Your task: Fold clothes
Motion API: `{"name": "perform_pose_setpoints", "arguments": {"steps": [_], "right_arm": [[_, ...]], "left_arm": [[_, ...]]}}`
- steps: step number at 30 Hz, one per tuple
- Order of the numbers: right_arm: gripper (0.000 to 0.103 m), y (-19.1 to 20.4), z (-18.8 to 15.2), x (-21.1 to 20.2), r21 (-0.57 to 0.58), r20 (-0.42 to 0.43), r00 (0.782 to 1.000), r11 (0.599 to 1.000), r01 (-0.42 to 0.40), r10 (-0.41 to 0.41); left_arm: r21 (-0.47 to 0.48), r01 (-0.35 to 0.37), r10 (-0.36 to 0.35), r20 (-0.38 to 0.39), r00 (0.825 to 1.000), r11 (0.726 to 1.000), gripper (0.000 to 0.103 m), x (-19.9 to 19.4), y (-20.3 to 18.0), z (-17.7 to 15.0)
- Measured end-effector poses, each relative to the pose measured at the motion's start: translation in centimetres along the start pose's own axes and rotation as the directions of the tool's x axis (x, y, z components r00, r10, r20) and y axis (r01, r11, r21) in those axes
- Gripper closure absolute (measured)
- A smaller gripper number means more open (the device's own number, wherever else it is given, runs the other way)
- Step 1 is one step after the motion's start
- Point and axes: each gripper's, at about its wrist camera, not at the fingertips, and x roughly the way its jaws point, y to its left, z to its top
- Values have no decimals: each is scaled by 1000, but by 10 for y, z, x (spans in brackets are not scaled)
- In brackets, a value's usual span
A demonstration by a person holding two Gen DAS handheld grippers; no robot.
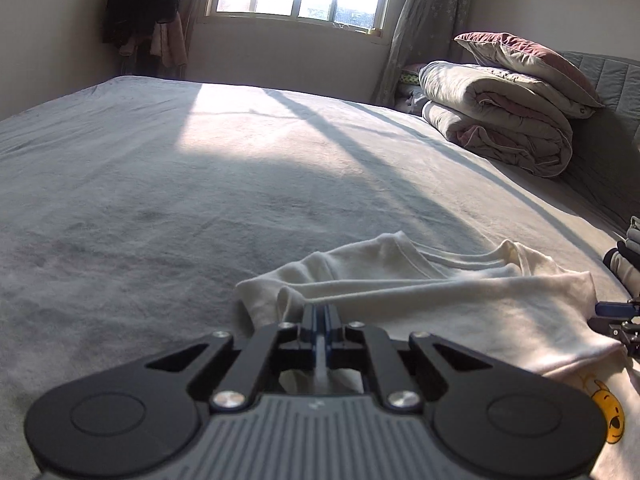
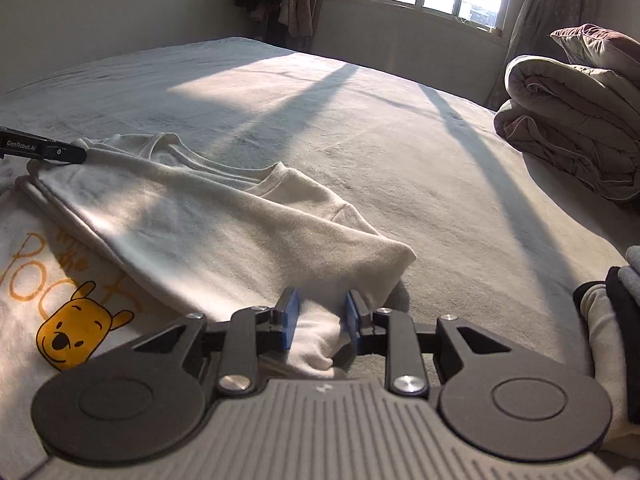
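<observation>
both grippers, left pinching, right spread, meet "pooh"-printed cream shirt; left reads "genrobot.ai".

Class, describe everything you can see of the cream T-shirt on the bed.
The cream T-shirt is soft knit with a ribbed neckline and a yellow bear print beside orange lettering. It lies on the grey bed, one part folded over the printed front. The left gripper, fingers together, pinches one end of the fold; the right gripper has cloth between its parted blue pads at the other.
</observation>
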Motion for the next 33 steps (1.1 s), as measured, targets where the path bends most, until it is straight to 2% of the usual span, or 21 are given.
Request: {"name": "perform_pose_setpoints", "arguments": {"steps": [3, 8, 12, 14, 18, 20, 22, 24, 26, 28, 29, 33], "right_arm": [[69, -7, 6, -5, 71, -10, 1000, 997, -4, 5], [69, -7, 27, -8, 68, 31, 999, 998, 13, -15], [69, -18, 35, 15, 125, -8, 1000, 992, 27, -26], [68, -25, 30, 32, 149, -70, 996, 987, 56, -46], [66, -31, 31, 29, 230, -52, 998, 972, 50, -39], [66, -32, 32, 21, 255, -36, 999, 966, 42, -34], [66, -35, 36, 15, 275, -12, 1000, 961, 25, -22], [66, -37, 42, 13, 284, 2, 1000, 959, 17, -18], [66, -36, 49, 18, 275, -1, 1000, 961, 12, -12], [62, -35, 55, 26, 233, -15, 999, 972, 39, -36], [60, -36, 57, 29, 219, -24, 999, 974, 48, -44], [59, -49, 56, 52, 231, -81, 996, 971, 63, -46]], "left_arm": [[11, -12, 12, -9, 1000, 1000, 98, -1, -6, 7], [22, -17, 16, 14, 1000, 1000, 96, 0, -10, 17], [26, -50, 50, -5, 999, 998, 97, 20, -3, 12], [12, -56, 56, -13, 998, 998, 97, 27, 1, 13], [15, -71, 71, -29, 997, 997, 97, 24, -3, 23], [-21, -52, 51, -18, 999, 998, 85, 18, 0, 28], [-55, -17, 17, -1, 1000, 998, 81, 14, 4, 33], [-32, -10, 10, -13, 1000, 999, 81, 18, 1, 37], [25, -35, 37, -47, 998, 999, 77, 30, -1, 42], [53, -59, 63, -76, 995, 997, 56, 40, 3, 46], [55, -54, 59, -86, 995, 997, 51, 43, 7, 47], [37, -11, 16, -130, 991, 999, 50, 48, 18, 47]]}}
